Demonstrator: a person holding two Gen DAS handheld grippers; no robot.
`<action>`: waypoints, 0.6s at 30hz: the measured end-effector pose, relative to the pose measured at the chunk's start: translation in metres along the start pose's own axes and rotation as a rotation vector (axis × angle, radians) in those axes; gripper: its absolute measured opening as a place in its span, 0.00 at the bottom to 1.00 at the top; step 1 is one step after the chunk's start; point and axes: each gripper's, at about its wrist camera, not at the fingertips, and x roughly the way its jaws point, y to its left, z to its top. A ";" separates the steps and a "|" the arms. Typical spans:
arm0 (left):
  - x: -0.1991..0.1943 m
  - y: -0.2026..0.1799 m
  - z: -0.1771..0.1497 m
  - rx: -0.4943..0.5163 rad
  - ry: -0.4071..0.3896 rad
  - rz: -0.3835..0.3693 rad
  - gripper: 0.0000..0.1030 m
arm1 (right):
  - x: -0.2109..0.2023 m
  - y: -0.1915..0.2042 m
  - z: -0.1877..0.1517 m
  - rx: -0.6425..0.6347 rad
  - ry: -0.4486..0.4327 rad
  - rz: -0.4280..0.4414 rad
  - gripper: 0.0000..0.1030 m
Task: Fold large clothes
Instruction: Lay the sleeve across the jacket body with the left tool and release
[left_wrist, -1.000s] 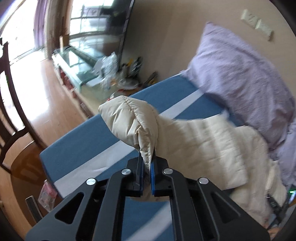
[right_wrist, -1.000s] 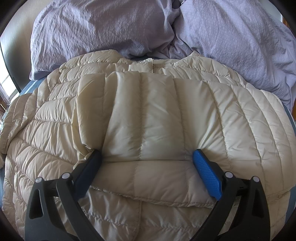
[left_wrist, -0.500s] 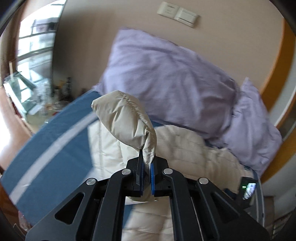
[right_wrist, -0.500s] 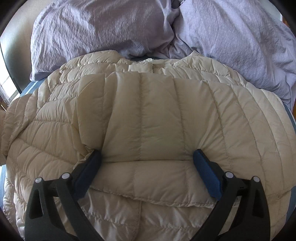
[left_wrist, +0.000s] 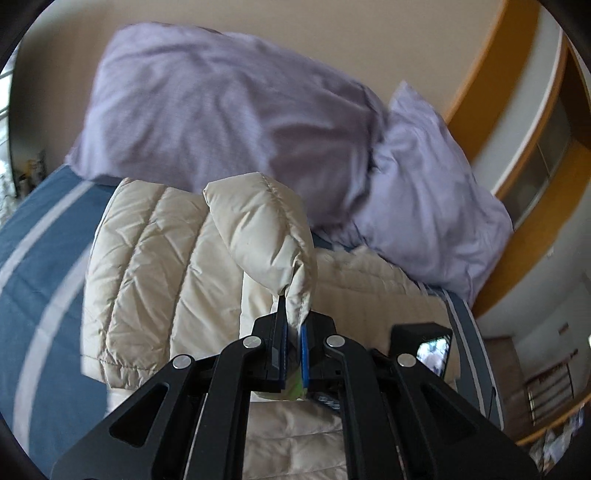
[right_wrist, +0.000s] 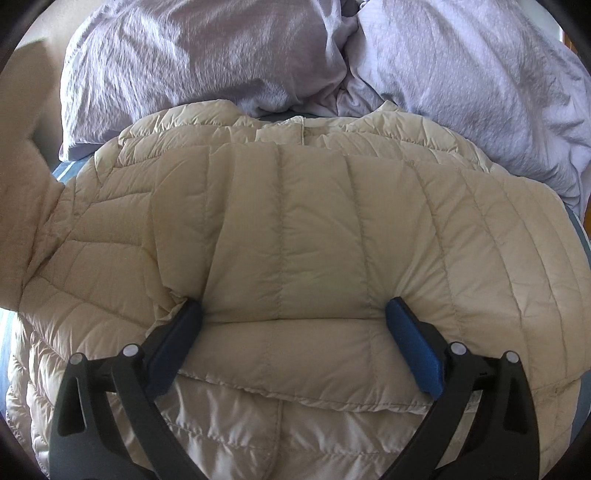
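Left tongs (left_wrist: 293, 345) pinch the cream down jacket's (right_wrist: 314, 236) sleeve (left_wrist: 266, 229), lifted above the bed (left_wrist: 33, 236). Right tongs (right_wrist: 293, 345) gape wide, pressing the folded jacket near lilac pillows (right_wrist: 207, 55).

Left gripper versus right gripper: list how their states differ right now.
The left gripper is shut on the cream sleeve, while the right gripper is open and grips nothing. The left gripper holds the sleeve lifted above the jacket; the right gripper's spread fingers press down on a folded panel of the jacket, one at each side. Both have black frames, blue pads, and touch the same jacket.
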 end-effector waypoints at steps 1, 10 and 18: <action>0.006 -0.005 -0.002 0.007 0.010 -0.007 0.04 | 0.000 0.000 0.000 0.003 -0.001 0.002 0.97; 0.054 -0.034 -0.020 -0.002 0.127 -0.066 0.04 | -0.003 -0.006 -0.003 0.032 -0.006 0.030 0.97; 0.068 -0.065 -0.024 0.057 0.142 -0.082 0.04 | -0.047 -0.038 -0.006 -0.020 -0.083 -0.059 0.97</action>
